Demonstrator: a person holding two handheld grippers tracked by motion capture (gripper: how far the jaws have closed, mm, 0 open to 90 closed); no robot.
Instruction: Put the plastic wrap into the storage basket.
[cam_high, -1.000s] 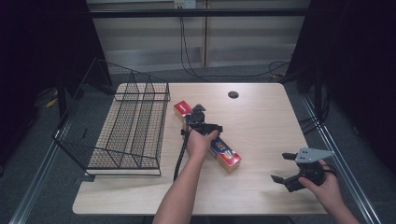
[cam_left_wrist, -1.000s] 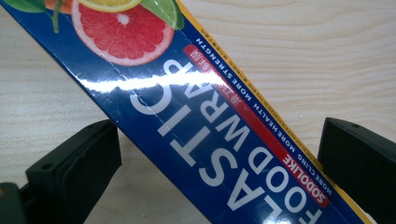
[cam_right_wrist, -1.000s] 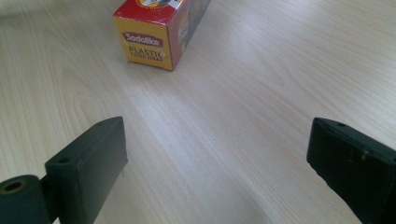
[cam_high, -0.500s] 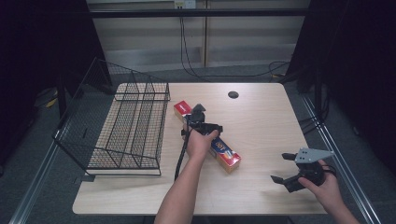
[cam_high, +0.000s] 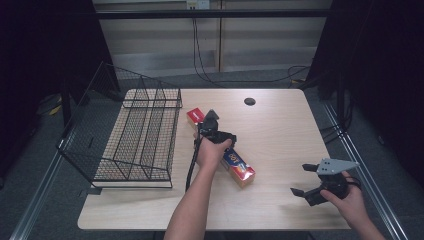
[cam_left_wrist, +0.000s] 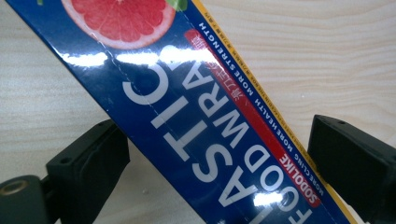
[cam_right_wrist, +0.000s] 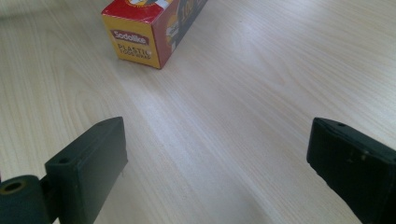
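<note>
A long blue, red and yellow box of plastic food wrap lies slantwise on the middle of the wooden table. My left gripper points down over the box's middle, hand on top. In the left gripper view the box runs between the two jaws, which stand wide apart on either side, so my left gripper is open. My right gripper is held low near the table's front right corner, open, with nothing in it. The right gripper view has the box's yellow end ahead of the open right gripper.
A black wire rack lies on the table's left part, close to the box's far end. A dark round hole sits near the far edge. The left gripper's cable trails toward the front. Bare wood lies between box and right gripper.
The left gripper has shifted only slightly over the box. The right gripper and the box stay where they were.
</note>
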